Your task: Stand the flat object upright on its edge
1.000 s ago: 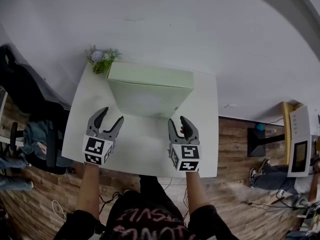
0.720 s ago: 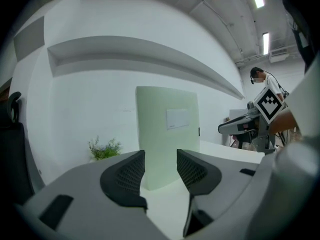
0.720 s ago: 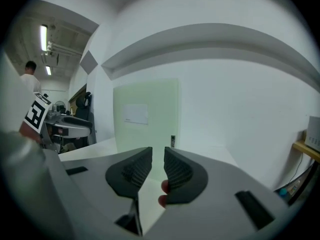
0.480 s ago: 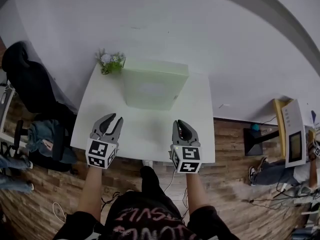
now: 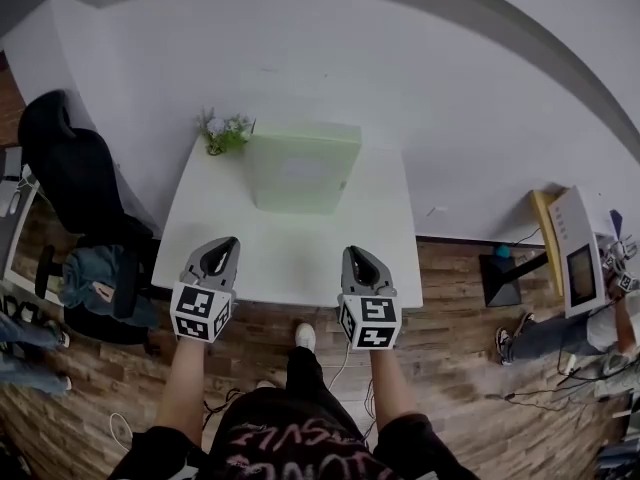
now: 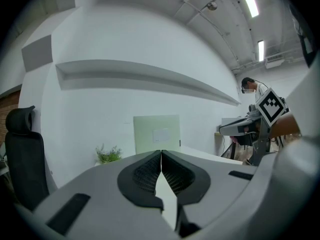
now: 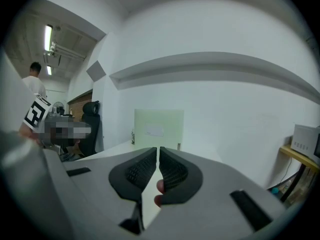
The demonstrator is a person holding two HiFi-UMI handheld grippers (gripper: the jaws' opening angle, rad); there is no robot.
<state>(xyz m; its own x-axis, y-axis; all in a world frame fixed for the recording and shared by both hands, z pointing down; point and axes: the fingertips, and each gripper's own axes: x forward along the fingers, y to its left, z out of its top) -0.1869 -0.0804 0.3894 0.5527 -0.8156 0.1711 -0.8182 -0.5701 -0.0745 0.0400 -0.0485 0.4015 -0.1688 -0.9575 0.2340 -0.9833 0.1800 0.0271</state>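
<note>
Now that both pairs of my jaws have just been closing, my left gripper (image 5: 222, 249) and my right gripper (image 5: 358, 257) are pressed together with nothing between them, over the near edge of the white table (image 5: 200, 218). The pale green flat object (image 5: 303, 173) stands upright on its edge at the table's far side by the wall, just beside a small plant (image 5: 226, 131), well apart from both grippers.

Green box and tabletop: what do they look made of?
Green box: probably cardboard or paperboard in matt pale green. It has flat faces, crisp straight edges and a white label stuck on the front. Thin plastic can't be ruled out.
Tabletop: smooth white surface with a faint sheen, likely laminate or painted board. The core doesn't show.
</note>
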